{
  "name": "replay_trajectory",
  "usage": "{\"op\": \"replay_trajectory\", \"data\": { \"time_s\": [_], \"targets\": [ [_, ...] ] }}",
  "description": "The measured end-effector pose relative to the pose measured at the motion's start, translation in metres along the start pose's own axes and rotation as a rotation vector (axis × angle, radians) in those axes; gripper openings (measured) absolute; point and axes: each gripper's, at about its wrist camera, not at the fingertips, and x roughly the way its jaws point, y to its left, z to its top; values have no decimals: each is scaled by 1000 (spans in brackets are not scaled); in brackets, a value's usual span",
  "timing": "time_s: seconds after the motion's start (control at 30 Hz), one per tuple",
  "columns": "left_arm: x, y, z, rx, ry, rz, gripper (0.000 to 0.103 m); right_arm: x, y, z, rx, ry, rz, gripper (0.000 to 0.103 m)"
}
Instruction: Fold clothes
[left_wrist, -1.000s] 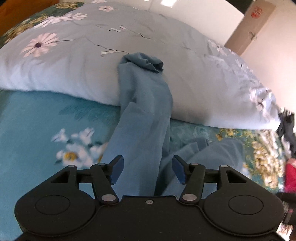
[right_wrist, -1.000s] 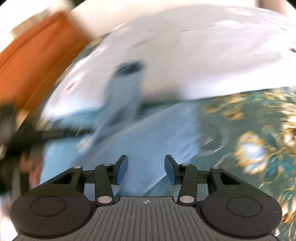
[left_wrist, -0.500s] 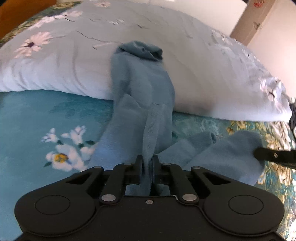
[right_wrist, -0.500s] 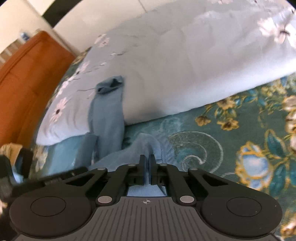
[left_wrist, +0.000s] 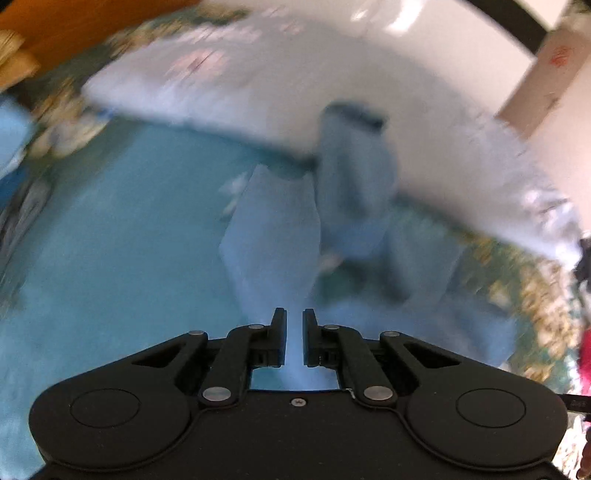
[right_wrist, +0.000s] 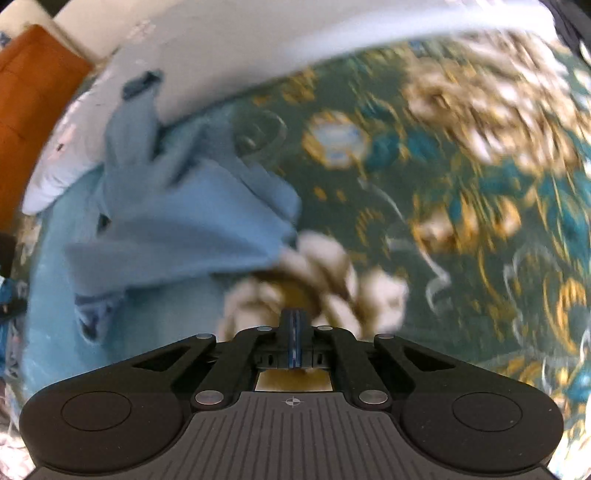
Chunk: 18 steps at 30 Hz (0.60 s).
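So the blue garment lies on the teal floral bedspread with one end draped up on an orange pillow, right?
No: the pillow is pale whitish-blue, not orange. The blue garment lies on the teal floral bedspread with one end draped up on it; the right wrist view shows this.

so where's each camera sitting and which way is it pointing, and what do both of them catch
Left wrist: sits on the left gripper, angled down across the bed toward the pale pillow; its fingers pinch the blue garment.
Right wrist: sits on the right gripper, angled down at the floral bedspread; its jaws are shut with no cloth visibly between them.
Shared: the blue garment and the pillow, both blurred.
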Motion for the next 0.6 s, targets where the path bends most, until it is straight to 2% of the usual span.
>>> {"op": "replay_trajectory", "data": {
  "time_s": [0.13, 0.2, 0.27, 0.3, 0.33, 0.37, 0.43, 0.6],
  "targets": [
    [8, 6, -6, -9, -4, 42, 8, 1, 4, 14, -18, -68, 35, 2],
    [17, -2, 3, 8, -31, 31, 17, 6, 6, 26, -22, -114, 46, 6],
    [31, -13, 15, 25, -53, 26, 30, 12, 6, 40, -17, -153, 45, 20],
    [37, -18, 20, 32, -62, 13, 32, 16, 6, 46, -13, -172, 48, 21],
    [44, -23, 26, 43, -71, 2, 40, 20, 5, 52, -9, -191, 52, 26],
    [52, -29, 31, 66, -80, -3, 48, 25, 5, 57, -14, -198, 54, 32],
    [67, -46, 37, 129, -76, 7, 56, 34, 4, 66, -25, -210, 58, 37],
    [102, -66, 34, 217, -34, 56, 57, 58, 0, 74, -40, -182, 76, 38]
  ]
}}
